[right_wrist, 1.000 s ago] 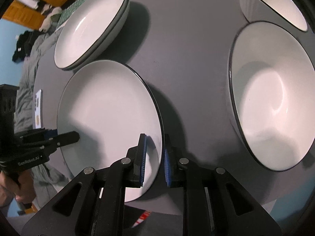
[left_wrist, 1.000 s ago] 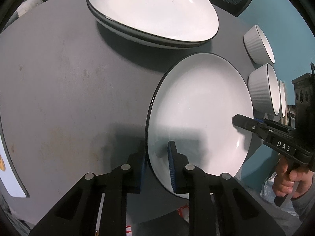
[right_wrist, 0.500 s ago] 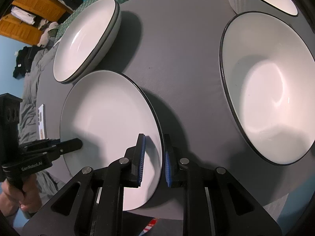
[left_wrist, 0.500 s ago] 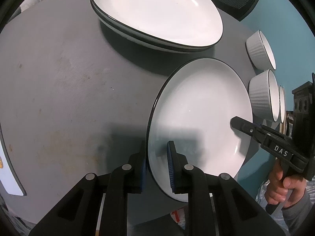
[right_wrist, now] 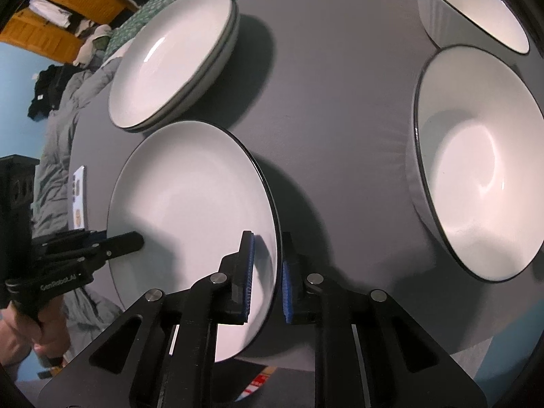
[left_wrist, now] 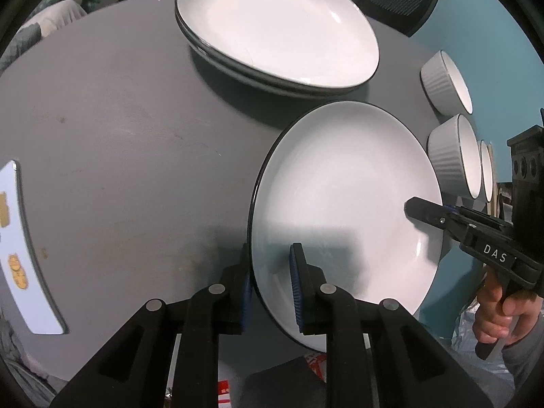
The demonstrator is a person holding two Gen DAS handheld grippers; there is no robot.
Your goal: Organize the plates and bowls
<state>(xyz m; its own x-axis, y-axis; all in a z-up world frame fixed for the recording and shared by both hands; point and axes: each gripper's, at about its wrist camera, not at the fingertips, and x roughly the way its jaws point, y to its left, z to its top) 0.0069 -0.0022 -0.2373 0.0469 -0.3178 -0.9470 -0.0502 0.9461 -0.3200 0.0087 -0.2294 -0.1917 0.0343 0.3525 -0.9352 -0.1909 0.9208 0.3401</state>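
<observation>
We take the plate (left_wrist: 343, 200) for glazed ceramic — stiff, fairly heavy, slick and easy to chip — so the rim is the place to hold it, with one grip on each side to keep it from tipping. That is how we have it: it hangs above the grey surface (left_wrist: 119, 156), tilted, its white face up.

In the left wrist view the left gripper (left_wrist: 270, 285) straddles the rim at about 7 o'clock of the plate, one blue pad under the dark edge and the other on the white face. The fingers look clamped on the rim. The right gripper (left_wrist: 425, 209) comes in at about 4 o'clock, its tip on the white face.

In the right wrist view the right gripper (right_wrist: 267, 280) has the rim between its pads at about 5 o'clock of the plate, and its fingers are closing on it — the rim already fills the gap.

A stack of plates (left_wrist: 278, 30) sits at 12 o'clock in the left view, near the held plate but apart from it. Ribbed bowls (left_wrist: 452, 156) stand at 3 o'clock. In the right view a large bowl (right_wrist: 476, 170) lies at 3 o'clock, well clear of the fingers. A slip would likely mean a chip against the stack.
</observation>
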